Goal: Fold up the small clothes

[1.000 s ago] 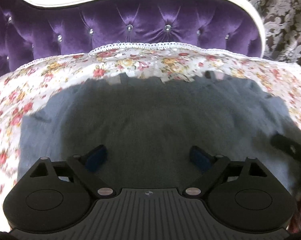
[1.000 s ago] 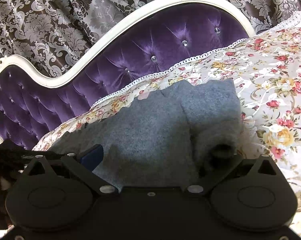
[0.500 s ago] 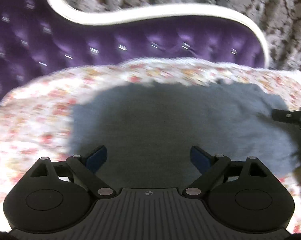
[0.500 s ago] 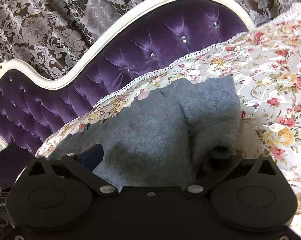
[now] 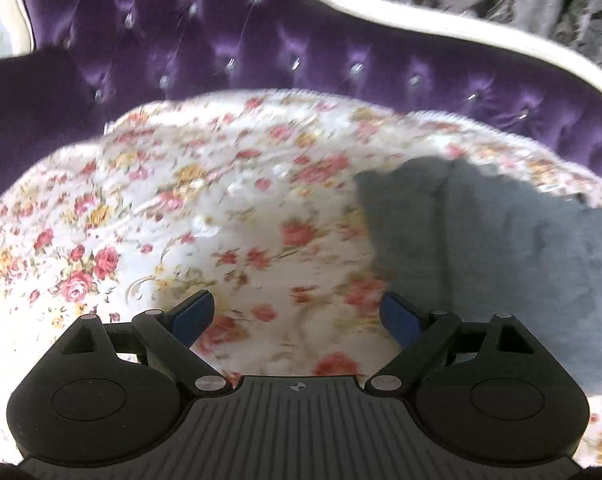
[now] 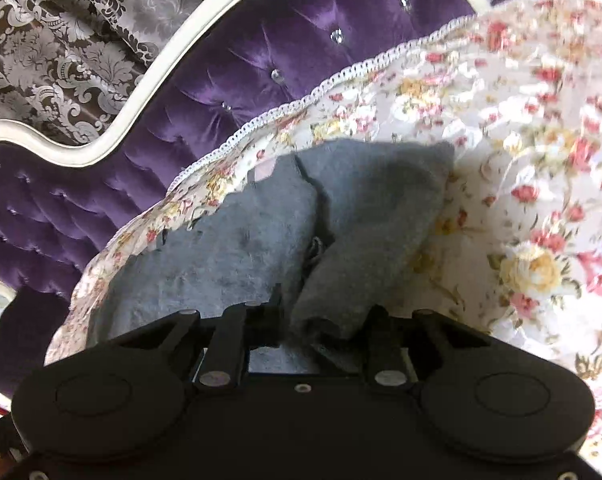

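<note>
1. My left gripper has its two blue-padded fingers spread wide, with only the flowered bedcover between them; they pinch nothing.

2. Under that gripper lies the white quilted bedcover printed with pink and yellow roses, its pattern blurred in the left wrist view.

3. The small grey knitted garment lies on the bedcover to the right of my left gripper, and the right blue pad sits just beside the garment's near left edge. I cannot tell whether pad and cloth touch.

4. My right gripper is closing its jaws, and a bunched fold of the same grey garment stands between the black fingers. The cloth rises from the gap in a gathered ridge, so the fingers are pinching it.

5. From the right wrist view the garment shows in two parts: a flatter panel on the left and a folded-over flap on the right, with a dark crease between them running down towards my fingers.

6. The bedcover's white lace edging runs diagonally behind the garment, against the purple velvet button-tufted headboard with its curved white frame.

7. Behind the headboard hangs a brown curtain with a silver damask pattern.
</note>
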